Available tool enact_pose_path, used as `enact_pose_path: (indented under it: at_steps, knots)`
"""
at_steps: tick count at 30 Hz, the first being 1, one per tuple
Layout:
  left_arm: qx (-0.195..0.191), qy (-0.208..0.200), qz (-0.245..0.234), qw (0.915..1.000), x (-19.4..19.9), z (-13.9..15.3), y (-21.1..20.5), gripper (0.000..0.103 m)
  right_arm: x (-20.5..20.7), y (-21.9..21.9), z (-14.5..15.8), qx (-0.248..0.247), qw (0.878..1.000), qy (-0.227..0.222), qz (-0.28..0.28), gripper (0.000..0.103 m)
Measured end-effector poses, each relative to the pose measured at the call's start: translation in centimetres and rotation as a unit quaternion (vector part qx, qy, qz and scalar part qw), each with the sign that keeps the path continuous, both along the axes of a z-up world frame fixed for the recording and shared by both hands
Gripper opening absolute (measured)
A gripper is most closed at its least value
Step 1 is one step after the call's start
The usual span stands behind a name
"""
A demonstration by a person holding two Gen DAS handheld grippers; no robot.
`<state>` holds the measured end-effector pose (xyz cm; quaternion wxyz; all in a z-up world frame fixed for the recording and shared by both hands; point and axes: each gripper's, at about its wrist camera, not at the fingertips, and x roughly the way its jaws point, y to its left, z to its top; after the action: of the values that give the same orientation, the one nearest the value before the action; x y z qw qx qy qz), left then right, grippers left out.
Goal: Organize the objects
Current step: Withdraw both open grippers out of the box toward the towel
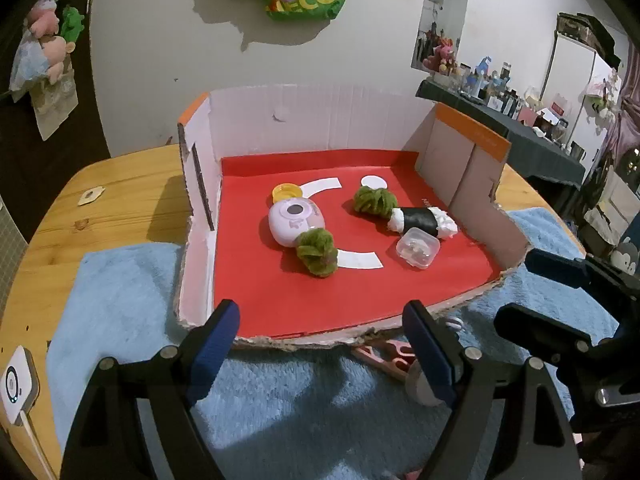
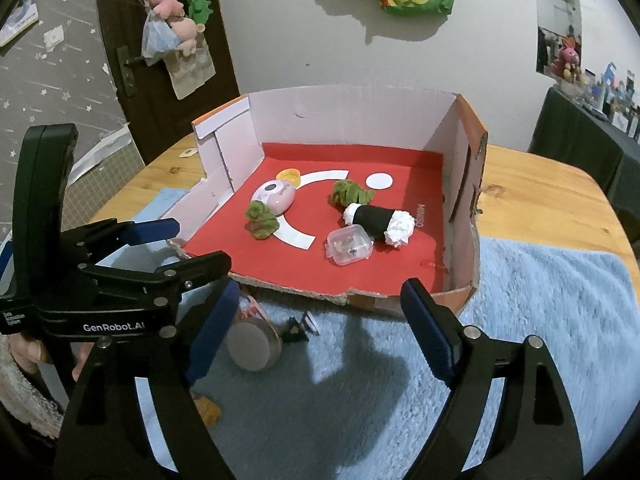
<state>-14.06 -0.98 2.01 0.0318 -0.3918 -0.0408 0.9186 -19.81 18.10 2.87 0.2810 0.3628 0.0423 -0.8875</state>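
A cut-open cardboard box [image 1: 304, 112] [image 2: 352, 112] with a red floor holds a pink oval device [image 1: 294, 222] [image 2: 276, 196], a yellow cap [image 1: 286, 191], two green fuzzy balls [image 1: 316, 252] [image 1: 374, 200], a black roll with white ends [image 1: 420, 220] [image 2: 374, 218] and a small clear case [image 1: 417, 247] [image 2: 348, 246]. My left gripper [image 1: 320, 320] [image 2: 188, 246] stands open and empty over the box's front edge. My right gripper [image 2: 320, 296] [image 1: 536, 292] hovers open and empty beside it, above the blue towel [image 2: 540, 300].
On the towel in front of the box lie a pink clip [image 1: 384, 354] [image 2: 250, 308], a round grey tin [image 2: 252, 344], a small black triangular piece [image 2: 298, 330] and an orange scrap [image 2: 208, 410]. A white gadget [image 1: 14, 388] sits at the wooden table's [image 1: 120, 200] left edge.
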Motion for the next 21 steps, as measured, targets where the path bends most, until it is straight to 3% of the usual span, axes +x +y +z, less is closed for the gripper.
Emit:
enact_pose_path:
  at_steps: [6,21]
  knots:
    - [0.01,0.005,0.002,0.9999,0.7,0.1,-0.1,0.096,0.6,0.3,0.0,-0.004,1.0,0.0,-0.002,0.088]
    - [0.018,-0.003,0.012,0.9998,1.9,-0.4,-0.4,0.097,1.9,0.6,0.0,-0.009,1.0,-0.006,-0.001,0.089]
